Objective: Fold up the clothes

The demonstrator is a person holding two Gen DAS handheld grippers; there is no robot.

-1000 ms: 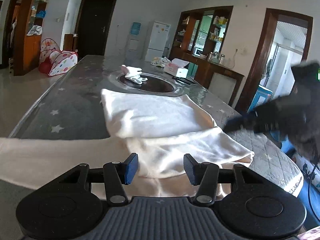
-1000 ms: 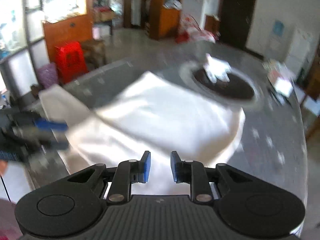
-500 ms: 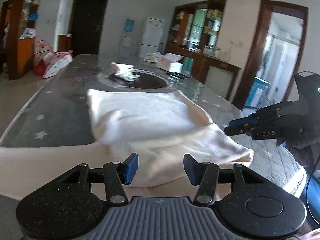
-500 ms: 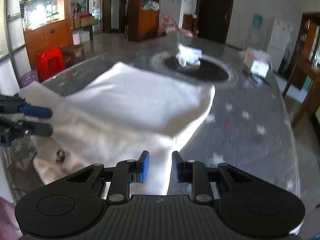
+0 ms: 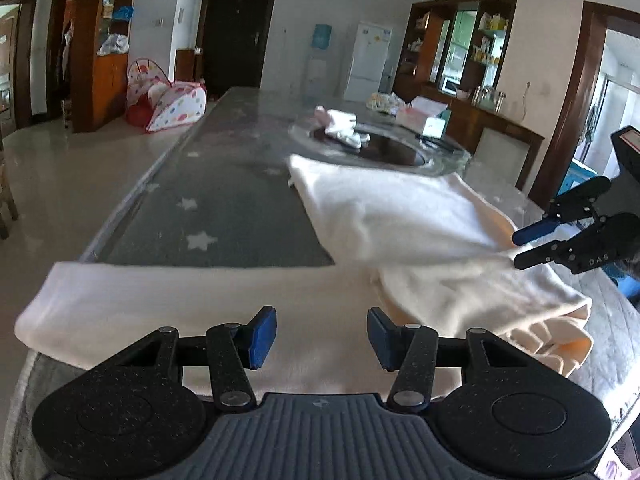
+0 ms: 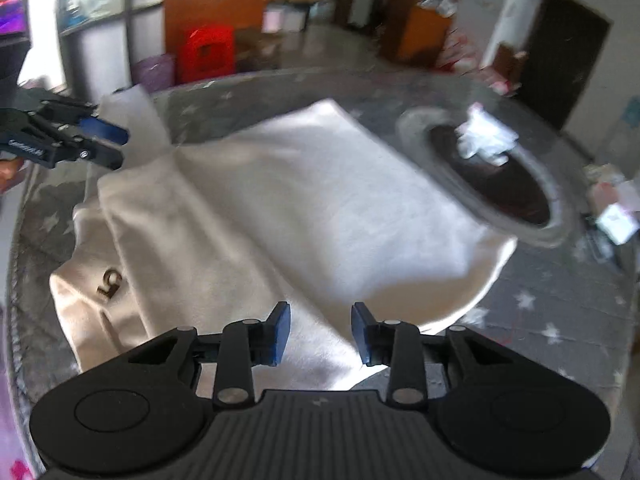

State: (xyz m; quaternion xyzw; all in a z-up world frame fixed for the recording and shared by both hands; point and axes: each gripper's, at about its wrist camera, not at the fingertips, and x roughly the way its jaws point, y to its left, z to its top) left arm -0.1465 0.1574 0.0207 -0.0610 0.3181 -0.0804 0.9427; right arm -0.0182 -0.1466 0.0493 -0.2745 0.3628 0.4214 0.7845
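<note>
Left black two-finger gripper with blue pads is sitting with its jaws spread wide, nothing pinched between the fingers, pointing forward and tilted a bit downward. The right black two-finger gripper with blue pads is doing pretty much the same, jaws parted with a slightly narrower gap and nothing gripped. Each one is showing up off to the side in the other's view, fingertips aiming inward toward each other, well apart.
</note>
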